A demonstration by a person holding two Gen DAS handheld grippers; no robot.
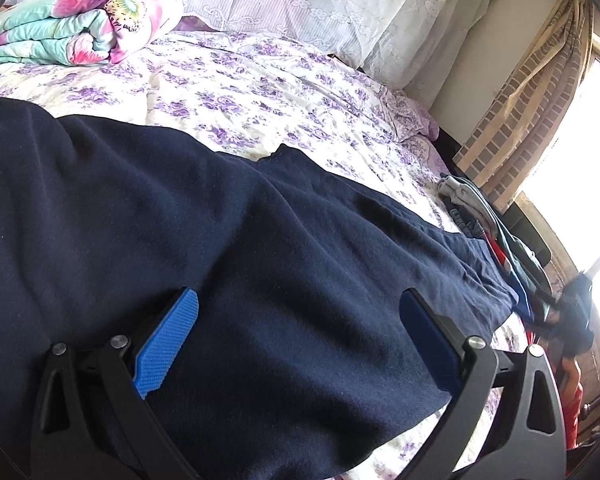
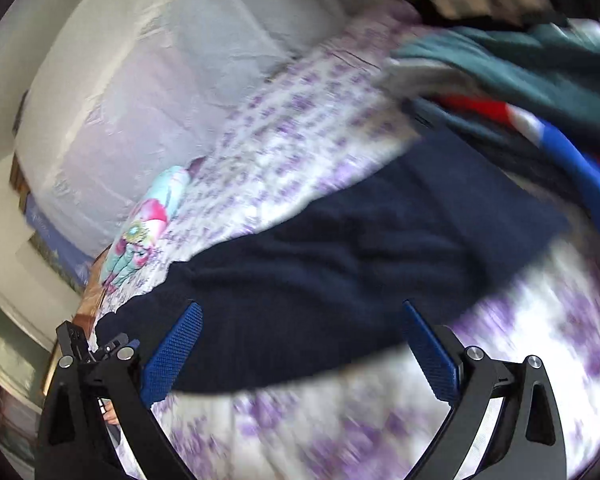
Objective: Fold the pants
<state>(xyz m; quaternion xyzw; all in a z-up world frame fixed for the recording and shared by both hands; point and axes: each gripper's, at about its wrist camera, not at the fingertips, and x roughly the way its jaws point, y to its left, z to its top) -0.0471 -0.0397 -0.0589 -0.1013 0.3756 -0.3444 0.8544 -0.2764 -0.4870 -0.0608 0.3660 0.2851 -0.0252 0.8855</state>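
The navy pants [image 1: 228, 248] lie flat across my bed [image 1: 260, 92], long axis running left to right. My left tongs [image 1: 298, 340] and right tongs [image 2: 302, 350] both gape wide, holding nothing.

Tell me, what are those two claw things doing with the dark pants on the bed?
A person is folding navy pants laid out on a bed with a purple-flowered sheet, holding a gripper in each hand. The left gripper is open over the cloth, and so is the right gripper, near the pants' edge in a blurry picture. Neither one is pinching the pants. A pile of other clothes waits at the side, and a rolled flowery quilt sits by the wall.
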